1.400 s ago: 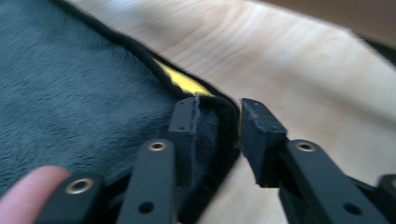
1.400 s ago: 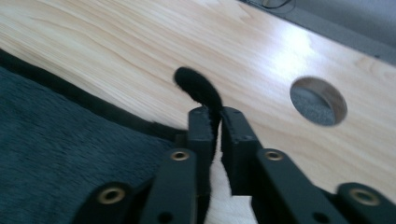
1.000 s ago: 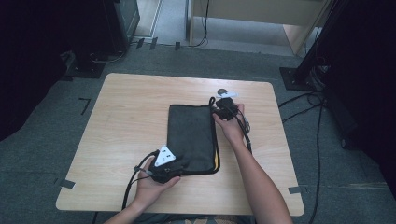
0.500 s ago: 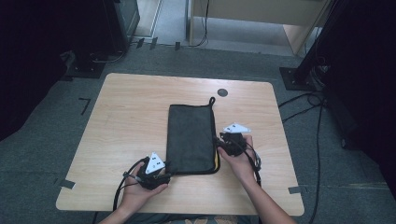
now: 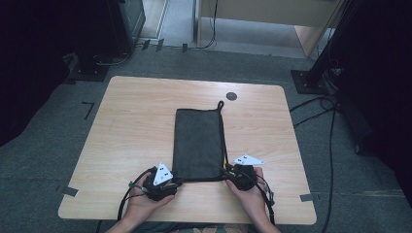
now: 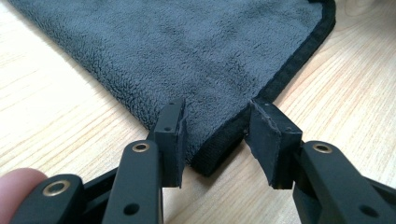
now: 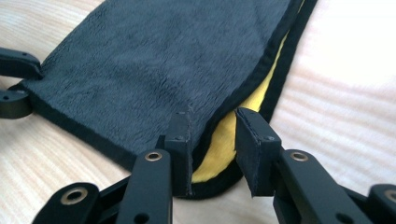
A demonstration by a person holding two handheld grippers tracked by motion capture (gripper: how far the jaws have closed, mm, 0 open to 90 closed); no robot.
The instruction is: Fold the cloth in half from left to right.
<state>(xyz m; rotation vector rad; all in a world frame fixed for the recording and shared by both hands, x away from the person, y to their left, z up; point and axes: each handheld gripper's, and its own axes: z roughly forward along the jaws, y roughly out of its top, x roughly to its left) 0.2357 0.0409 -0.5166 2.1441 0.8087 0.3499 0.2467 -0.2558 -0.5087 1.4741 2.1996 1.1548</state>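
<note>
Dark floor and black stands ring a pale wooden table (image 5: 131, 126), and from the high view your towel (image 5: 198, 143) lies flat down its middle, folded into a long strip, its near edge just ahead of both hands. Your left gripper (image 5: 163, 183) sits at the near left corner, your right gripper (image 5: 239, 175) at the near right one.

From the left gripper view, the towel's bound corner (image 6: 215, 154) pokes in between your fingers (image 6: 172, 140). They stand spread, with a gap on either side of the corner; neither pad presses the cloth yet. This is soft, light plush with a thin stitched hem: it will sag and drape as you lift, and it won't slip much on the pads. Take it by that hemmed corner, catching every layer, since the pile alone gives you little to bite.

From the right gripper view, the other near corner lies between your fingers (image 7: 254, 144), with a yellow layer (image 7: 224, 144) showing under the grey one. Your jaws have just been closing here but remain parted; the inner finger sits close against the grey top layer, the outer one stands off the hem. Across the cloth, the left gripper's fingers (image 7: 16, 84) wait at their corner. Watch that you grab grey and yellow together, or the fold will open.
</note>
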